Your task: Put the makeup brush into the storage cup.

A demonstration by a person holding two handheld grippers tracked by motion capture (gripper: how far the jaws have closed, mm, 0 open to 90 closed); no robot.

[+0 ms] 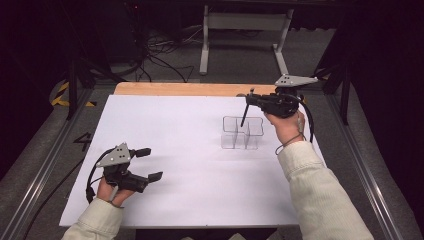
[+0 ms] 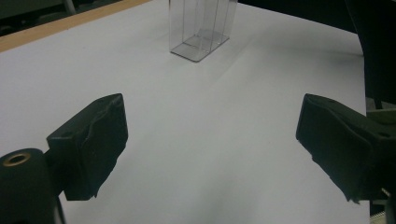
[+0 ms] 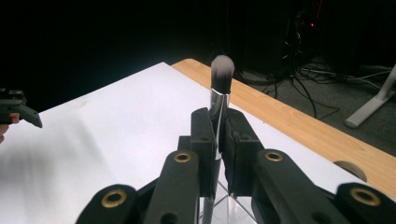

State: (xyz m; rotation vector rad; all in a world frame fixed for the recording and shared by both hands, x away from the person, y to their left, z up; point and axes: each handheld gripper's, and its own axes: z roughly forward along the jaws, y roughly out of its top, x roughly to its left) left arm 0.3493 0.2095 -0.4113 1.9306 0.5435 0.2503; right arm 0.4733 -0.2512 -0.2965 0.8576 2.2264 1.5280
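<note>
Between right fingers, brush upright.

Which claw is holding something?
The right claw, over the clear organizer: it is shut on a makeup brush. The left claw stands open with only bare table between its jaws.

left tool gapes wide; right tool clamped tight.

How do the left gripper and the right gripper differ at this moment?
The left gripper has its jaws wide apart with nothing between them; the right gripper is shut on a makeup brush. The left gripper sits low near the table's front edge; the right gripper is raised over the clear compartment organizer. Both are black, hand-held, with grey top plates.
</note>
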